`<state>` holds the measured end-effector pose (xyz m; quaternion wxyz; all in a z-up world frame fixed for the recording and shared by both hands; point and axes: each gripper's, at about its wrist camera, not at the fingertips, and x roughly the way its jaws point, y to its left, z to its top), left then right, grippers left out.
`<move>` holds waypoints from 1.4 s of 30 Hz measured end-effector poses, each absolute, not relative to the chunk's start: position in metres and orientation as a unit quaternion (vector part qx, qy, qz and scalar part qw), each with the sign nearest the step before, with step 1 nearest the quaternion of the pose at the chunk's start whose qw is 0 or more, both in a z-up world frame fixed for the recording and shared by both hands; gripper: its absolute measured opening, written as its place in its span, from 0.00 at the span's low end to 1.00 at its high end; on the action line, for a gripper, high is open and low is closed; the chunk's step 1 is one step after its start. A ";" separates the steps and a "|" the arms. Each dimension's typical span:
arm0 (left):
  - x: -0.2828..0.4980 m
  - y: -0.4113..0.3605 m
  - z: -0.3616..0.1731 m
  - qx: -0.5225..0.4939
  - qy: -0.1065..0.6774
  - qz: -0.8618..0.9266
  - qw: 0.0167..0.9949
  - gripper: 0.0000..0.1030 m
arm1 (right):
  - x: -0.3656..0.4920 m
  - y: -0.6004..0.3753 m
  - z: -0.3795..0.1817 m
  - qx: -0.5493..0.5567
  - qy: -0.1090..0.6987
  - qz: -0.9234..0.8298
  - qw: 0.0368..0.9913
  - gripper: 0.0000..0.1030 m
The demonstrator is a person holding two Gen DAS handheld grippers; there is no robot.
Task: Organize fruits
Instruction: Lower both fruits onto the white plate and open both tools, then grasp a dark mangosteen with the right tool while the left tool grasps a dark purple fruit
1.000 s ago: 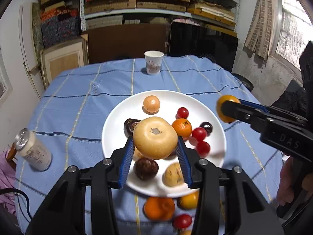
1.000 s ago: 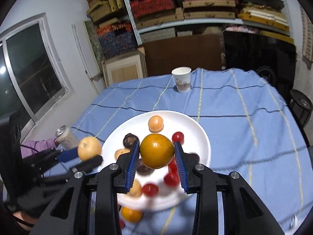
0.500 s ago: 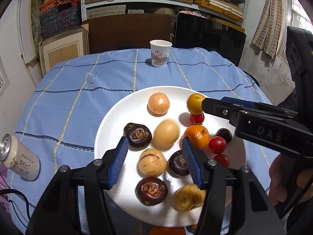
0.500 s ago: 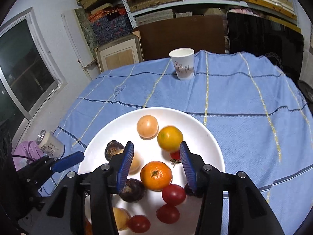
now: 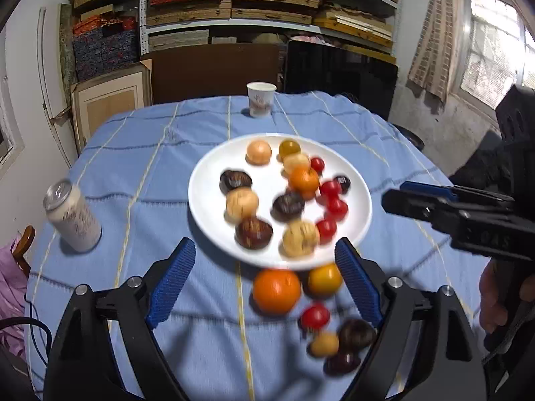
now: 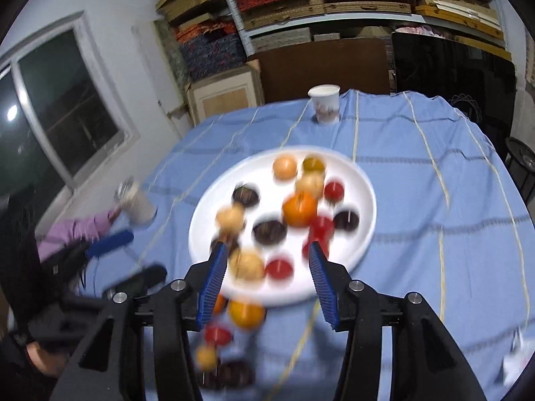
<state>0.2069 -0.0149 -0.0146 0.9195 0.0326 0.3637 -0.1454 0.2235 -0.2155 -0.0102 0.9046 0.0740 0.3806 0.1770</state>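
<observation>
A white plate (image 5: 207,200) (image 6: 364,200) on the blue tablecloth holds several fruits: oranges, pale round fruits, dark purple ones and red cherry tomatoes. More fruits lie on the cloth in front of the plate: a big orange (image 5: 277,290), a yellow-orange fruit (image 5: 324,279) (image 6: 245,314), a red tomato (image 5: 315,315) and dark and pale ones. My left gripper (image 5: 264,284) is open and empty, above these loose fruits. My right gripper (image 6: 267,280) is open and empty over the plate's near edge; it also shows in the left wrist view (image 5: 418,197). Both views are blurred.
A pale drink can (image 5: 72,215) stands left of the plate. A paper cup (image 5: 260,99) (image 6: 324,103) stands at the table's far edge. Shelves with stacked boxes, a brown board and a black panel are behind the table.
Both grippers have let go of their fruits onto the plate, opened wide and pulled back and up from the plate. The loose fruits on the cloth have come into view.
</observation>
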 end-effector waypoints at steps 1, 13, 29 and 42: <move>0.196 -0.012 -0.020 0.036 0.361 -0.142 0.921 0.83 | 0.206 -0.214 -0.016 0.070 0.381 0.182 0.904 0.61; 0.154 0.013 -0.084 0.011 0.391 -0.118 0.913 0.89 | 0.136 -0.192 -0.084 0.059 0.406 0.175 0.895 0.66; 0.156 0.034 -0.084 -0.052 0.387 -0.116 0.913 0.89 | 0.161 -0.176 -0.097 0.090 0.455 0.213 0.860 0.45; 0.155 0.035 -0.084 -0.055 0.387 -0.117 0.913 0.89 | 0.141 -0.189 -0.089 0.038 0.446 0.215 0.868 0.39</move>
